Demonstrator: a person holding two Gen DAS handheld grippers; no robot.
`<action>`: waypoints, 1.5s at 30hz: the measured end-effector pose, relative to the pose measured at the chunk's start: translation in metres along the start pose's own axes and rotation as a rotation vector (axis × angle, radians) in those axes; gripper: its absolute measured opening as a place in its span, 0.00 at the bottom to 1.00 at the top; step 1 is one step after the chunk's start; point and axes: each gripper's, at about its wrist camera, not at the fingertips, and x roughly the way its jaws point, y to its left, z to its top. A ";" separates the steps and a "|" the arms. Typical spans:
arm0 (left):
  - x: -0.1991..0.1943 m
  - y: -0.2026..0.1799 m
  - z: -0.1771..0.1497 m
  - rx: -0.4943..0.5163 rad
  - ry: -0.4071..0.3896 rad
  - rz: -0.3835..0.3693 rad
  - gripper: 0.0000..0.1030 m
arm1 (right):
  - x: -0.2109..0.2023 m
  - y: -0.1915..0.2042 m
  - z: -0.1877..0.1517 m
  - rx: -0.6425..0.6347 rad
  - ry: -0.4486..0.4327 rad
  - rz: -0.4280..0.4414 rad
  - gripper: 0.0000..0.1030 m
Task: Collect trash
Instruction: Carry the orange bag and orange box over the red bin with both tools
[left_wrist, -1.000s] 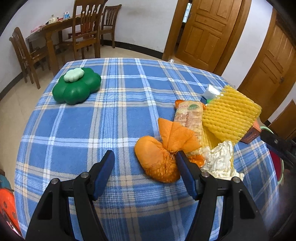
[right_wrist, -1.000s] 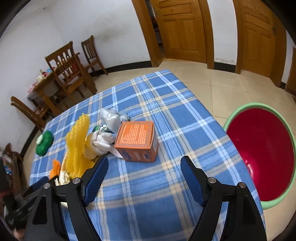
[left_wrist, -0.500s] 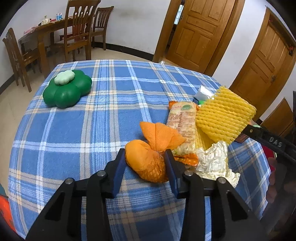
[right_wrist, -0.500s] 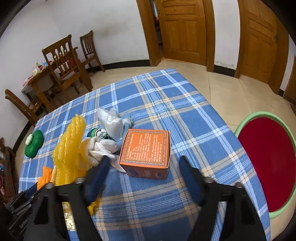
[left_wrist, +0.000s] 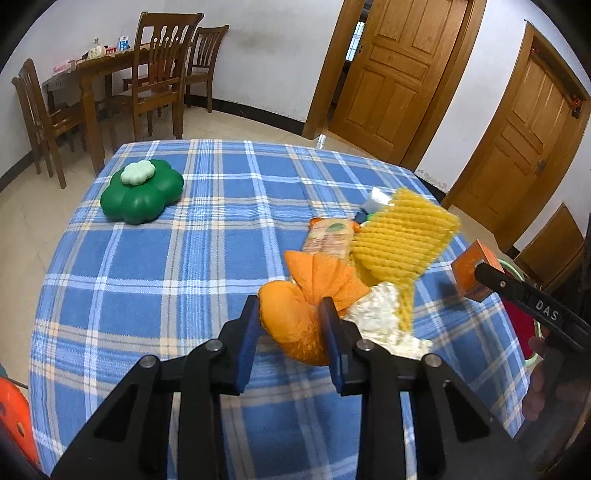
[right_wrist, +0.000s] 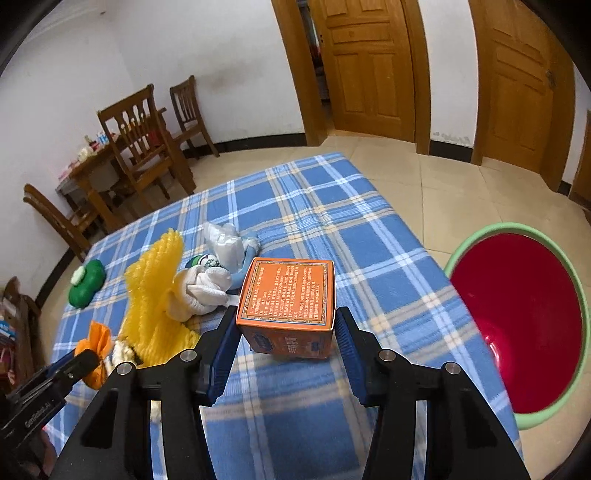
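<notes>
On the blue plaid tablecloth (left_wrist: 177, 266) lies a heap of trash. My left gripper (left_wrist: 289, 306) has its jaws closing, and the pads press both sides of an orange mesh bag (left_wrist: 295, 328) at the heap's near end. My right gripper (right_wrist: 286, 314) is shut on an orange carton (right_wrist: 288, 291), held slightly above the cloth. The same carton (left_wrist: 471, 271) shows at the right in the left wrist view. A yellow foam net (left_wrist: 402, 240), a snack wrapper (left_wrist: 328, 236) and crumpled white paper (left_wrist: 380, 314) lie between the two grippers.
A red bin with a green rim (right_wrist: 476, 236) stands on the floor off the table's right edge. A green flower-shaped box (left_wrist: 142, 192) sits at the far left of the cloth. Wooden chairs (left_wrist: 162, 74) and a table stand by the back wall.
Both grippers went from wide open to closed: the left around the orange mesh bag, the right around the orange carton. The carton now hangs a little above the cloth.
</notes>
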 end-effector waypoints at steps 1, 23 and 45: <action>-0.003 -0.002 0.000 0.000 -0.002 -0.003 0.32 | -0.005 -0.002 -0.001 0.004 -0.005 0.004 0.51; -0.030 -0.081 -0.002 0.112 -0.025 -0.065 0.32 | -0.075 -0.064 -0.018 0.113 -0.101 0.010 0.51; 0.004 -0.191 0.007 0.296 0.014 -0.155 0.31 | -0.098 -0.156 -0.026 0.279 -0.147 -0.102 0.51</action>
